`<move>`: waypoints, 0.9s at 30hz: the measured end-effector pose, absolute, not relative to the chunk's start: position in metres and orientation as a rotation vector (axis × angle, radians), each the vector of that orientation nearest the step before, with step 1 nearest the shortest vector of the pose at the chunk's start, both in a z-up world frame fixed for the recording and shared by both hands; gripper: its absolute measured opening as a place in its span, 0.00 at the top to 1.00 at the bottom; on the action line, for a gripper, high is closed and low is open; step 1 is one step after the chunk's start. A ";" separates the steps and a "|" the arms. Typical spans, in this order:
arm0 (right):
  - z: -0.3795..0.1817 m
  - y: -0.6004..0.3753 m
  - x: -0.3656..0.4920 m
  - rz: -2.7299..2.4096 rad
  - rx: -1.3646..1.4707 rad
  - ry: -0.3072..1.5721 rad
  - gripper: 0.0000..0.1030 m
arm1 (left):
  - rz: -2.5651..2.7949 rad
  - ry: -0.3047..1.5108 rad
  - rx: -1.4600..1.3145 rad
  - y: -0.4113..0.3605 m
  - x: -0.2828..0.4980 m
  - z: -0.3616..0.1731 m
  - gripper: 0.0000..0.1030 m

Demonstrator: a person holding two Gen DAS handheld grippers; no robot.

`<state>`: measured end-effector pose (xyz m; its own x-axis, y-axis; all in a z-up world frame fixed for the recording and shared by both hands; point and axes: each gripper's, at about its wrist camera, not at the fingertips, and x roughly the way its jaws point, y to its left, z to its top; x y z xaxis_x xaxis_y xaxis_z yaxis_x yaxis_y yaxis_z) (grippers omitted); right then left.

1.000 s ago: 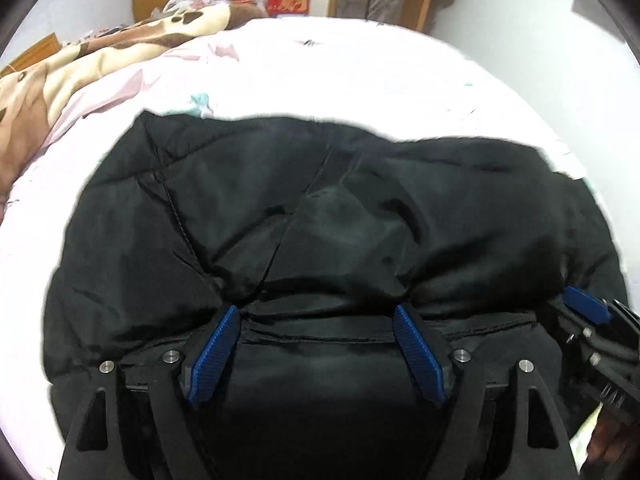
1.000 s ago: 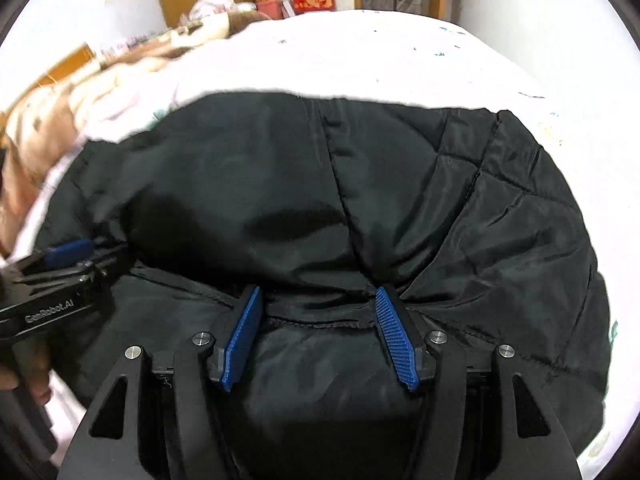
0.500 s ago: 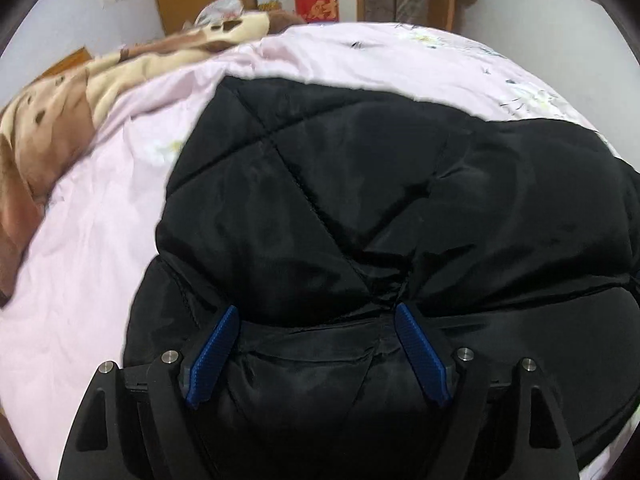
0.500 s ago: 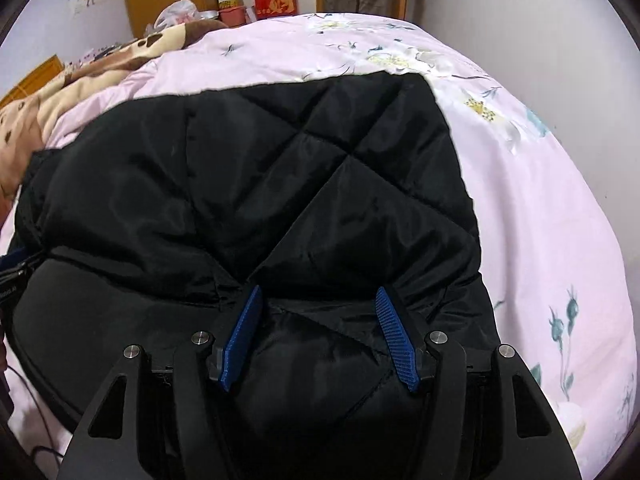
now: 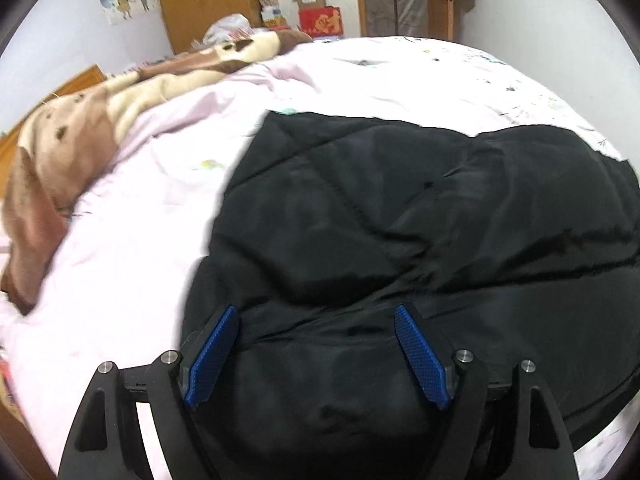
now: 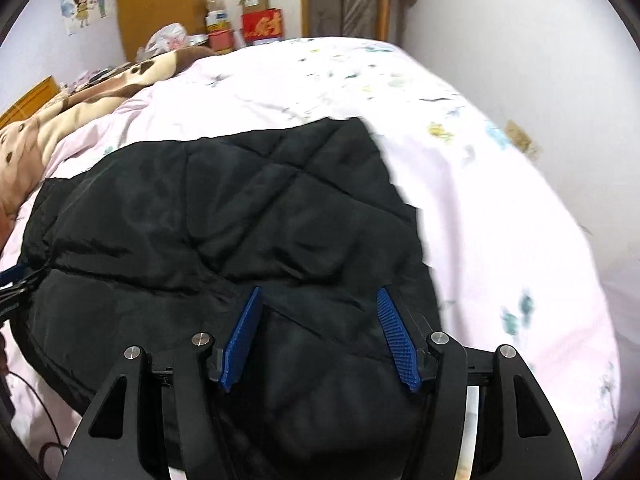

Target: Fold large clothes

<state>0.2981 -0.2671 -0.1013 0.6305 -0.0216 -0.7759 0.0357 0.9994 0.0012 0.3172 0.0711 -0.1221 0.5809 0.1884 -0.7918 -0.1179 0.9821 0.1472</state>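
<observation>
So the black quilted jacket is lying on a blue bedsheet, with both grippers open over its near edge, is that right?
Not quite: the bedsheet is pale pink with a floral print, not blue, as the right wrist view shows. The black quilted jacket does lie on it, under the open right gripper and left gripper.

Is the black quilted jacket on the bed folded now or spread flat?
Folded: the black quilted jacket lies doubled on the pink bedsheet, an upper layer ending in a fold line near the blue fingers.

Each claw, left and right, has black angular arms, silver screws and ribbed blue finger pads.
</observation>
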 end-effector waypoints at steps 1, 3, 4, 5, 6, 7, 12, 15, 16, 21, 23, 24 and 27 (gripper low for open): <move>-0.103 -0.268 0.295 -0.030 0.016 0.892 0.41 | 0.193 0.930 0.089 0.076 0.313 -0.124 0.21; -0.119 -0.263 0.293 -0.028 -0.041 0.919 0.41 | 0.220 0.934 0.087 0.086 0.312 -0.131 0.19; -0.126 -0.263 0.294 -0.027 -0.047 0.929 0.41 | 0.220 0.940 0.080 0.090 0.313 -0.135 0.14; -0.132 -0.263 0.296 -0.028 -0.029 0.939 0.41 | 0.218 0.949 0.071 0.093 0.314 -0.138 0.12; -0.137 -0.264 0.298 -0.031 -0.003 0.941 0.40 | 0.219 0.957 0.058 0.095 0.319 -0.141 0.11; -0.141 -0.264 0.300 -0.033 0.011 0.940 0.40 | 0.217 0.968 0.032 0.098 0.322 -0.146 0.09; -0.150 -0.261 0.301 -0.037 0.005 0.932 0.39 | 0.226 0.950 0.067 0.098 0.325 -0.153 0.06; -0.154 -0.263 0.298 -0.030 0.020 0.924 0.39 | 0.222 0.951 0.032 0.102 0.316 -0.158 0.06; -0.156 -0.261 0.298 -0.033 0.019 0.922 0.39 | 0.222 0.950 0.032 0.101 0.315 -0.161 0.06; -0.155 -0.263 0.294 -0.044 0.022 0.929 0.38 | 0.217 0.965 0.017 0.102 0.314 -0.158 0.06; -0.147 -0.260 0.295 -0.056 0.021 0.951 0.38 | 0.202 0.972 -0.013 0.104 0.311 -0.147 0.08; -0.140 -0.261 0.294 -0.065 0.017 0.956 0.38 | 0.198 0.975 -0.031 0.108 0.310 -0.143 0.09; -0.102 -0.249 0.284 -0.070 0.035 0.861 0.38 | 0.189 0.953 -0.067 0.117 0.298 -0.122 0.10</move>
<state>0.2838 -0.2495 -0.1017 0.6497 -0.0473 -0.7587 0.0755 0.9971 0.0025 0.2984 0.1172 -0.1221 0.5645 0.1313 -0.8149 -0.1898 0.9815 0.0266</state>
